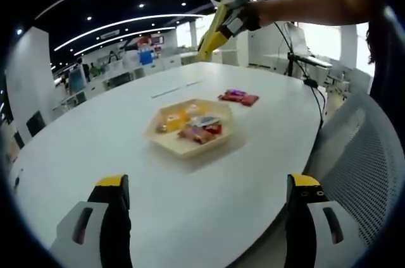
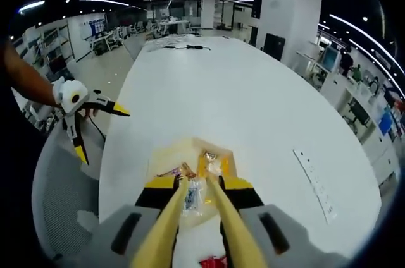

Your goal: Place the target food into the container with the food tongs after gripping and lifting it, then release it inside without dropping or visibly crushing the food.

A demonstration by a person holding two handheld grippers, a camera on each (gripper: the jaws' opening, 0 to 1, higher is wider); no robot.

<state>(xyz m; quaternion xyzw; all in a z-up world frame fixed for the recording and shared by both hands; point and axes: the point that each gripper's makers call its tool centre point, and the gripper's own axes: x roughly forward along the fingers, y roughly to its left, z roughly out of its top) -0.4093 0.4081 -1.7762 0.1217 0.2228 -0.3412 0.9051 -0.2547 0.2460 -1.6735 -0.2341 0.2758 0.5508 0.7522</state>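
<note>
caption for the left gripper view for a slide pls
Left tool open over a white table, facing a hexagonal tray of wrapped snacks, red packet beyond, right tool with yellow tongs raised.

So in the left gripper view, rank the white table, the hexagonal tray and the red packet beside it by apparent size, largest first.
1. white table, by far the largest.
2. hexagonal tray holding wrapped snacks.
3. red packet, smallest; it lies farther from the camera than the tray, yet the gap looks too wide for that to matter.

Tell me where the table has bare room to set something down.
Bare white table lies left of the wooden tray, and between it and the left hand-held gripper. It is crowded inside the tray and beside the red packet.
</note>
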